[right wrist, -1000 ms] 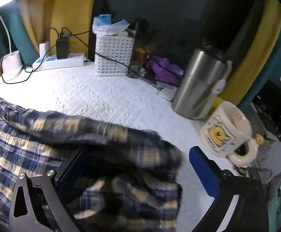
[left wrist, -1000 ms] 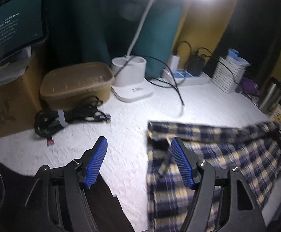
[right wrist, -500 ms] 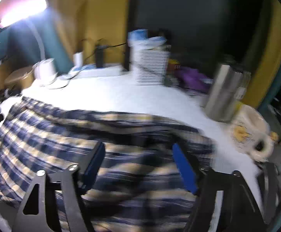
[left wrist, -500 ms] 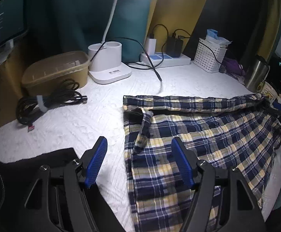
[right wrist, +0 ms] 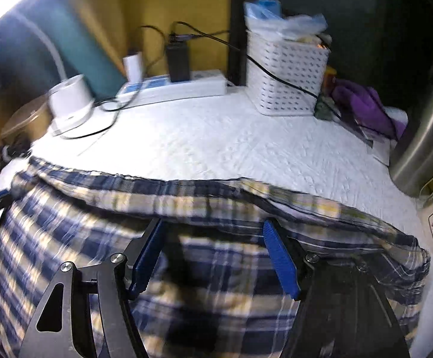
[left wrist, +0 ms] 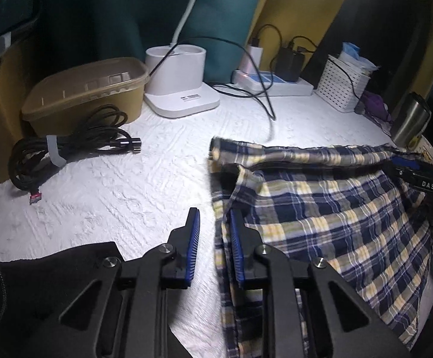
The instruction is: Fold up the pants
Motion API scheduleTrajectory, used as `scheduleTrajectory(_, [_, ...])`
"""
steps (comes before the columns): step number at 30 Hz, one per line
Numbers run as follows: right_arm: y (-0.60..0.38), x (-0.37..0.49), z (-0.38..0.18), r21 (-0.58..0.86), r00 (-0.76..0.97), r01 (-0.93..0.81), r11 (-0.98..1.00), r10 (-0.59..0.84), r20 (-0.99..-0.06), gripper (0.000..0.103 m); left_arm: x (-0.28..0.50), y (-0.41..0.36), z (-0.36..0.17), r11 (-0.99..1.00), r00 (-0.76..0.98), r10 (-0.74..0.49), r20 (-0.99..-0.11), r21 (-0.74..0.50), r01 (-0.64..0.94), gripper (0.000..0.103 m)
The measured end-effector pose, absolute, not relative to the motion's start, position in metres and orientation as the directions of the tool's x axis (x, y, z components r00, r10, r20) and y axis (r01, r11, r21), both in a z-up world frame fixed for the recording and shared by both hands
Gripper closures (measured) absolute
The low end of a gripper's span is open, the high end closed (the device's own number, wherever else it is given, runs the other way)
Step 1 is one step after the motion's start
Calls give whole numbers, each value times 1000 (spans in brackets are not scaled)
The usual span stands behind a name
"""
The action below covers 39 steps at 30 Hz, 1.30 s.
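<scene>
The pants [left wrist: 329, 217] are soft cloth with blue, white and yellow checks. They lie spread out on the table [left wrist: 144, 179], which has a bumpy white cover. Their far edge is rolled over into a long wrinkly strip.

The left tool [left wrist: 213, 223] has black metal arms and ribbed blue pads. It sits at the left edge of the pants. Its jaws are closing, and the edge of the cloth is in the narrow gap between them. I cannot tell if the pads press on the cloth.

The right tool [right wrist: 213, 232] hangs over the pants, just in front of the rolled strip. Its jaws are apart and hold nothing; the cloth is under them.

Behind the pants stand a white basket [right wrist: 285, 71] full of little holes, a long white power strip [right wrist: 180, 88] and a round white lamp base [left wrist: 177, 77]. Left of the pants are a tan plastic box [left wrist: 88, 95] with a lid and a bundle of black cable [left wrist: 64, 149]. Right of the pants is a shiny steel cup [right wrist: 422, 146].
</scene>
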State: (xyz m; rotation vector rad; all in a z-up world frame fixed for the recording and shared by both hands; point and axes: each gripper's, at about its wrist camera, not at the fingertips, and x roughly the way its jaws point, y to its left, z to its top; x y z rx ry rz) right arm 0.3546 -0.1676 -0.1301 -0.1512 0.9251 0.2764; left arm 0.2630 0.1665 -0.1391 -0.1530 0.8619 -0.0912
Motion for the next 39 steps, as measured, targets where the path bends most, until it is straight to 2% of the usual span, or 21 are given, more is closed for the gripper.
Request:
scheduleTrajectory(9, [-186, 355, -122, -16, 597, -247, 969, 139, -790, 32, 259, 183, -134, 977, 655, -106, -748, -202, -72, 83])
scheduleTrajectory(20, [-220, 284, -110, -32, 611, -232, 972, 120, -782, 32, 212, 157, -110, 973, 684, -152, -713, -229, -22, 82])
scheduleTrajectory(22, [-224, 271, -112, -29, 608, -231, 973, 121, -784, 32, 202, 146, -109, 971, 681, -178, -710, -237, 6, 78])
scheduleTrajectory(24, [-229, 256, -114, -24, 607, -228, 973, 123, -785, 32, 191, 134, -107, 970, 679, -199, -707, -241, 34, 65])
scheduleTrajectory(30, [-239, 221, -111, -29, 625, -225, 974, 121, -771, 31, 162, 89, -104, 955, 661, -287, -693, -260, 142, 50])
scheduleTrajectory(33, [-250, 206, -110, -25, 637, -208, 978, 117, -762, 18, 149, 64, -104, 941, 645, -338, -686, -254, 223, 48])
scheduleTrajectory(39, [-275, 184, -112, -14, 648, -166, 986, 98, -755, 18, 131, 25, -103, 914, 611, -399, -684, -241, 327, 40])
